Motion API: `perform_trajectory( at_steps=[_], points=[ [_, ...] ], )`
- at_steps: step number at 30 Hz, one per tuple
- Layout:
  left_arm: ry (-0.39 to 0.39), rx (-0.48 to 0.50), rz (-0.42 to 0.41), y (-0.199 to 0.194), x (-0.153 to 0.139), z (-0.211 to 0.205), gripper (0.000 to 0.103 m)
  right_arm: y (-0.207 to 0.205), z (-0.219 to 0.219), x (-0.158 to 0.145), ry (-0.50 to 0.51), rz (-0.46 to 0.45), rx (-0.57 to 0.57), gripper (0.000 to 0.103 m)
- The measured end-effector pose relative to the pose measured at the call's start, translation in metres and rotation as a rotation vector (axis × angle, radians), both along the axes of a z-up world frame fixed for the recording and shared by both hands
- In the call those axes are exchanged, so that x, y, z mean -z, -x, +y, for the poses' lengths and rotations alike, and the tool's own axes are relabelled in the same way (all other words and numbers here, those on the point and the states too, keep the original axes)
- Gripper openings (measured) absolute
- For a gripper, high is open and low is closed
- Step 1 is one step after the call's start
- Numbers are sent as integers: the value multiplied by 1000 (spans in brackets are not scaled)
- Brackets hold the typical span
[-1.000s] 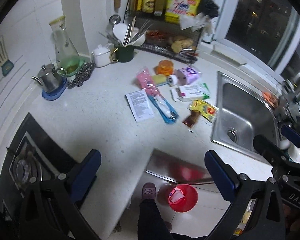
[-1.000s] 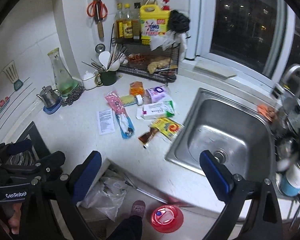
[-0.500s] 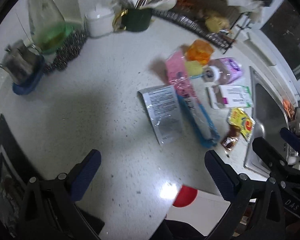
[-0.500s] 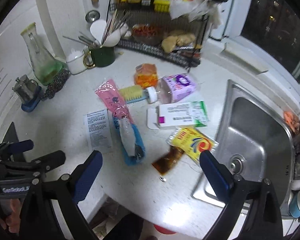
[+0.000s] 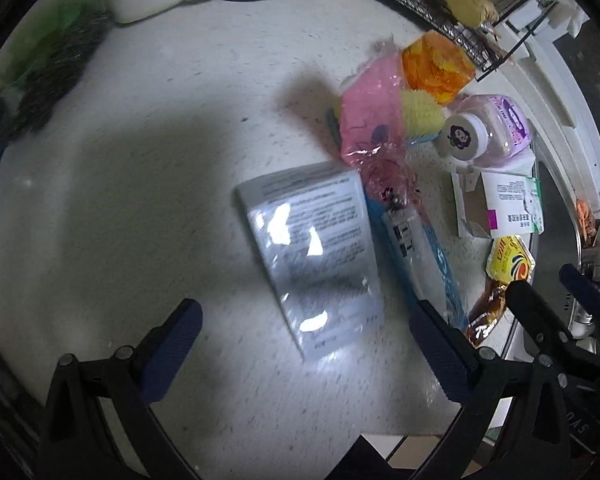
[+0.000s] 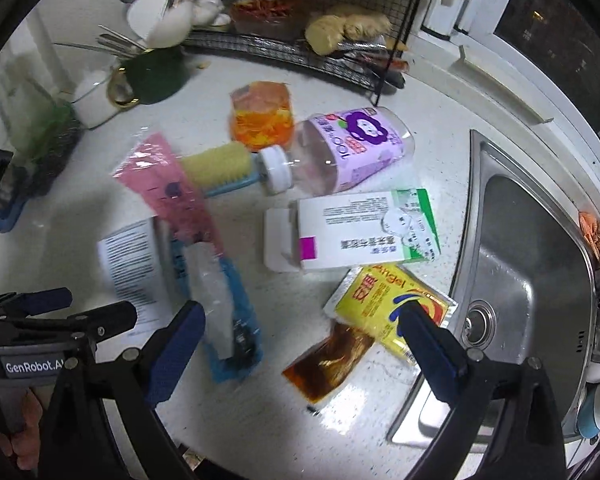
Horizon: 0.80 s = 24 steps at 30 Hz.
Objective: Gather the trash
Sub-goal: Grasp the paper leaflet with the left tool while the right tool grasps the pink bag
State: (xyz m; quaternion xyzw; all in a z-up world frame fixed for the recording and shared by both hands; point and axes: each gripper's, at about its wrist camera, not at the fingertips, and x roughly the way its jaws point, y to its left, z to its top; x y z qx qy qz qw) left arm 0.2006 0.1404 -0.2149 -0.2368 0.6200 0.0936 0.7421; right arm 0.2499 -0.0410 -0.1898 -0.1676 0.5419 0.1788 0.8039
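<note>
Nine pieces of trash lie in a loose cluster on the white speckled desk (image 6: 440, 120), just left of the steel sink (image 6: 532, 264): one silver printed sachet (image 5: 316, 252), one pink wrapper (image 6: 172, 188), one blue wrapper (image 6: 228, 320), one yellow brush (image 6: 220, 166), one orange packet (image 6: 262, 118), one clear bottle with a purple label (image 6: 348, 148) lying on its side, one white carton with a green end (image 6: 364, 232), one yellow seasoning packet (image 6: 384, 300) and one brown sauce sachet (image 6: 332, 360). At the far side stand one wire rack (image 6: 320, 56) and one green mug (image 6: 156, 76). The left hand-held gripper (image 5: 300, 348) hovers over the near end of the silver sachet, jaws spread wide, holding nothing. The right hand-held gripper (image 6: 300, 348) hangs above the brown sachet, equally wide apart and empty, one finger (image 6: 432, 344) overlapping the yellow packet in view; contact cannot be told.
</note>
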Motion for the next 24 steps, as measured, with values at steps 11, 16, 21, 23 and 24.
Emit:
perform_trajectory(
  at_steps=[11, 16, 21, 23, 24],
  points=[
    [-70, 4, 53, -34, 18, 10, 103, -28, 4, 23, 27, 47, 34, 98],
    [-154, -19, 91, -41, 21, 18, 103, -40, 5, 29, 29, 64, 45, 97],
    [-180, -44, 101, -44, 22, 22, 103, -45, 6, 26, 22, 59, 40, 97],
    [-187, -48, 99, -44, 22, 21, 103, -45, 7, 25, 21, 60, 38, 97],
    [-190, -44, 95, -43, 22, 21, 102, -45, 7, 25, 22, 60, 37, 97]
  ],
)
